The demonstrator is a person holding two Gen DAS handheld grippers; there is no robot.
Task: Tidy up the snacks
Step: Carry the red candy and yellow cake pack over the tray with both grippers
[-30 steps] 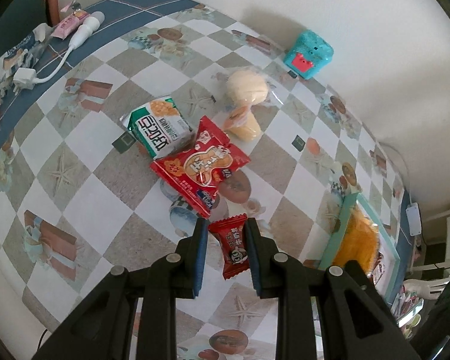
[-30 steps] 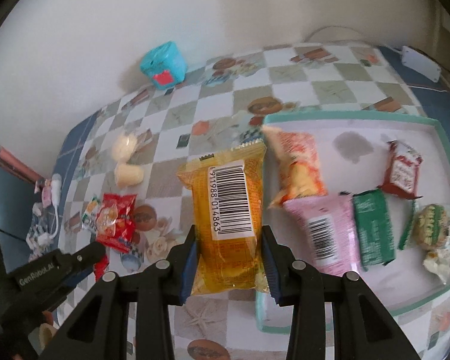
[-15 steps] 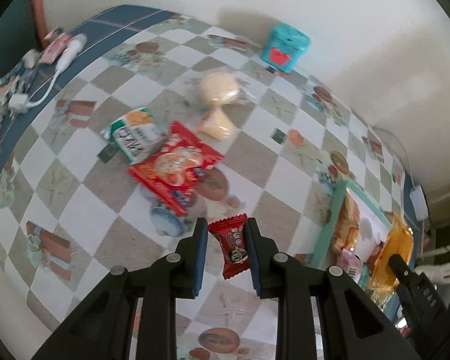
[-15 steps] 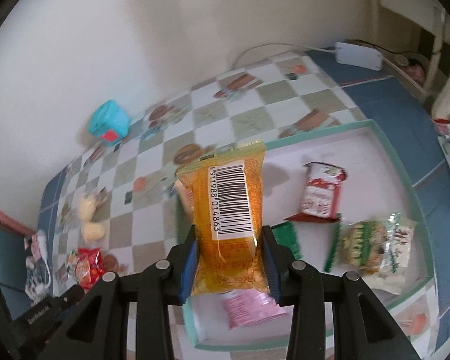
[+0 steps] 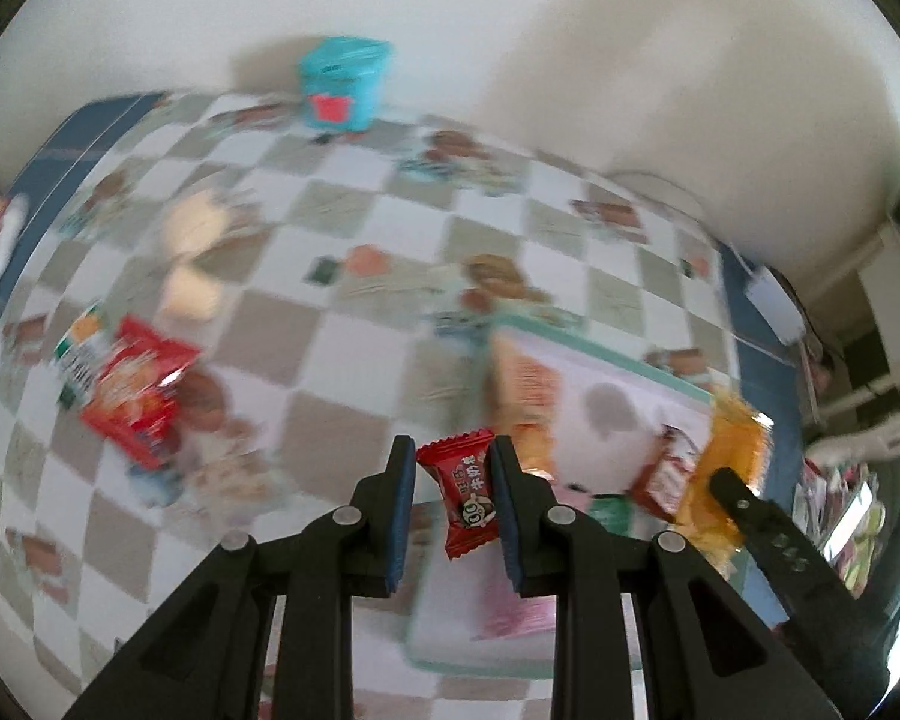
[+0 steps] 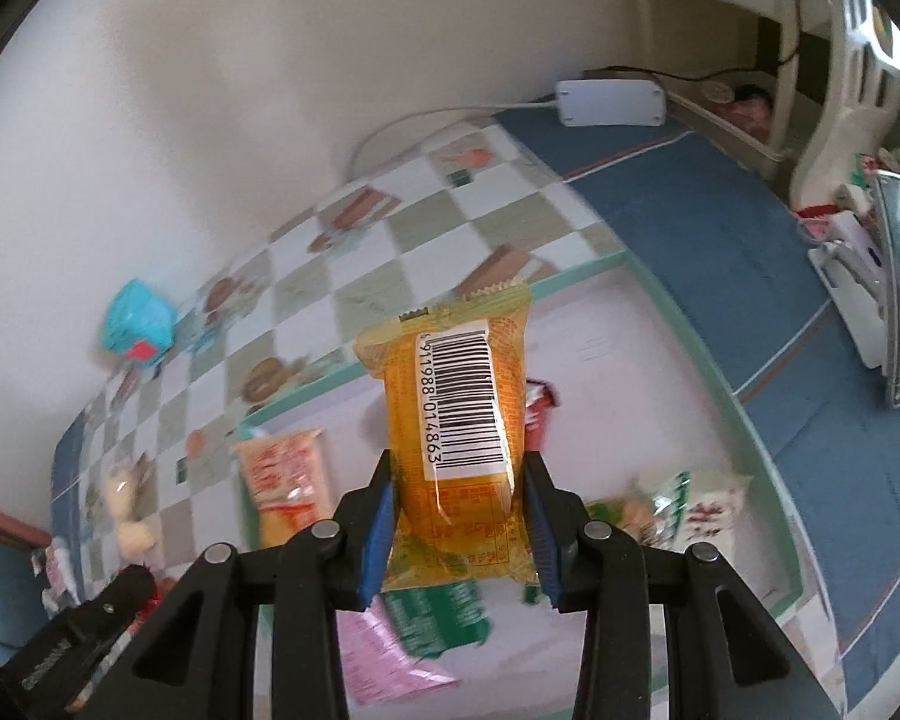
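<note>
Right wrist: yellow snack pack (image 6: 456, 420) upright, long axis along fingers.

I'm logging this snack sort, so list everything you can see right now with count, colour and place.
orange packet: 1, orange, in right gripper
red candy: 1, red, in left gripper
tray: 1, white with teal rim, holding several snacks
red packet: 1, red, on tablecloth left
teal box: 1, teal, by wall
white adapter: 1, white, far edge
left gripper: shut on candy
right gripper: shut on packet
</note>
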